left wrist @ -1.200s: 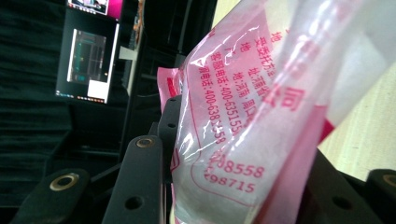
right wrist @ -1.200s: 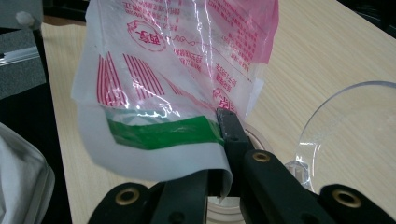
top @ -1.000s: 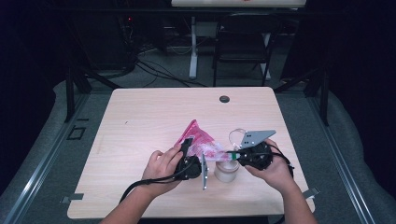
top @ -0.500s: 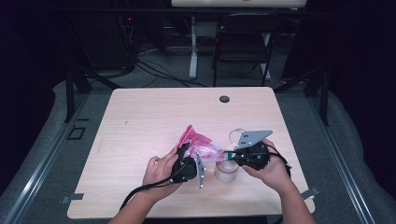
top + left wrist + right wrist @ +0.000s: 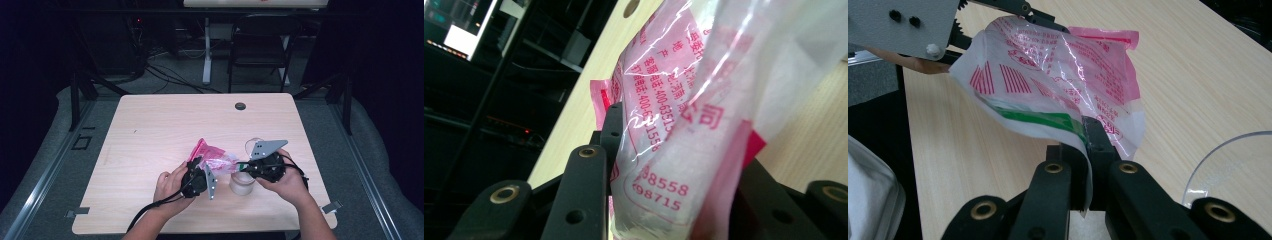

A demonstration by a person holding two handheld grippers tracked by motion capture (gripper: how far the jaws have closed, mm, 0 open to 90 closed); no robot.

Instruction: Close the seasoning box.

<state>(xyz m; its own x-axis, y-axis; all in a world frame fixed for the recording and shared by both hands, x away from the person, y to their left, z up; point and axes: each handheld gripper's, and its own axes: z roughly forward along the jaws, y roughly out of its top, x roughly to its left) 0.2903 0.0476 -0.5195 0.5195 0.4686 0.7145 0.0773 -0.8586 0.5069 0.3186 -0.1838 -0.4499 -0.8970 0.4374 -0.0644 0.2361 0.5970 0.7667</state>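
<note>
Pinching pink-printed plastic bag (image 5: pixel 1058 80) edge, right gripper (image 5: pixel 1087 135) jaws clamped shut at lower centre; left gripper (image 5: pixel 664 150) jaws, just closing, hold the bag's bulk, glass jar (image 5: pixel 242 183) below

The plastic bag (image 5: pixel 216 159) was clear film printed with pink-red characters and digits, with a solid pink band at one end and a green stripe near the other. It hung crumpled and stretched just above the surface (image 5: pixel 150 130), near its front edge. White grains filled its lower part (image 5: pixel 674 165). A clear round container (image 5: pixel 242 183) stood beside it.
</note>
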